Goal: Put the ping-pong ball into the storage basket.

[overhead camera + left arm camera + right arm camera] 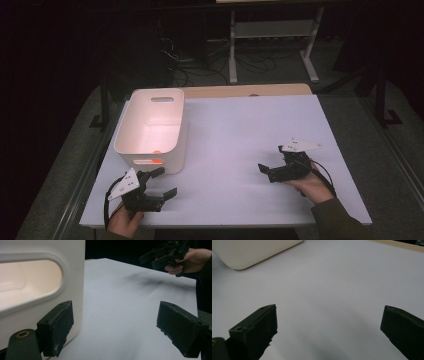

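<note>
The white bin (pixel 150 127) is sitting at centre left of the tabletop (pixel 235 150). The left gripper (pixel 162 184), jaws released, is hovering beside it; approaching squarely should help. The right gripper (pixel 264 170) is also gaping, empty.

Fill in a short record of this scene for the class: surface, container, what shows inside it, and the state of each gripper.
Surface: white table
Container: white bin with handle slots, at the table's left
Inside: something orange at the near wall, too small to identify
Left gripper: jaws open, empty, just before the bin
Right gripper: jaws open, empty, over bare table
</note>
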Motion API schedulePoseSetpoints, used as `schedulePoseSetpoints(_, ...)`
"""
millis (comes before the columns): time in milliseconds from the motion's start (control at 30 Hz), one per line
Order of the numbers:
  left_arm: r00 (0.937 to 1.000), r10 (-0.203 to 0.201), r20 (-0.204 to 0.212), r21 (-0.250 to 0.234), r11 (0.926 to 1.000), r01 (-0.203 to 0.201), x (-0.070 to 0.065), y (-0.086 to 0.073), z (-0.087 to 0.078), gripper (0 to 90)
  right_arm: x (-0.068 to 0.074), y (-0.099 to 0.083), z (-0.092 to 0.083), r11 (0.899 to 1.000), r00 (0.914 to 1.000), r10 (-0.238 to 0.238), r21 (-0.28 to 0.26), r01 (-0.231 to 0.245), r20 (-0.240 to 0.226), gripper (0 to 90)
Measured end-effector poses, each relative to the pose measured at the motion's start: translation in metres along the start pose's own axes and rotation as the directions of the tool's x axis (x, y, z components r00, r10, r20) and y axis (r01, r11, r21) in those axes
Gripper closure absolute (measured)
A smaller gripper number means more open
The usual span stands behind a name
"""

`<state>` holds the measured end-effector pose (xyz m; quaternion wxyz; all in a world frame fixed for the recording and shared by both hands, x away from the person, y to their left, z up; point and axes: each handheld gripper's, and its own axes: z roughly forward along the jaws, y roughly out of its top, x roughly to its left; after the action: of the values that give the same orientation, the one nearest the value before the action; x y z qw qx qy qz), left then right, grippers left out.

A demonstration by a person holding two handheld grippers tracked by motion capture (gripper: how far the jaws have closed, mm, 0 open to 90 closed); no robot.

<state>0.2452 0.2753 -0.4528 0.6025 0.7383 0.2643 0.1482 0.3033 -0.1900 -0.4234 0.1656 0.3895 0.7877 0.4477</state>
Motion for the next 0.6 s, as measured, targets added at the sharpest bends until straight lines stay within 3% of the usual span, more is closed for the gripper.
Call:
schedulePoseSetpoints(300,1.0000,-0.001,-0.001,0.001,1.0000,0.001,0.000,0.000,0.000,13.9,-0.003,-0.015,-0.011,0.999,0.9990,0.037,-0.002,-0.037,0.026,0.3)
schedulePoseSetpoints(600,1.0000,-0.003,-0.002,0.000,1.0000,0.003,0.000,0.000,0.000,13.9,-0.006,-0.030,-0.018,0.999,0.9969,0.042,0.018,-0.043,0.067,0.3)
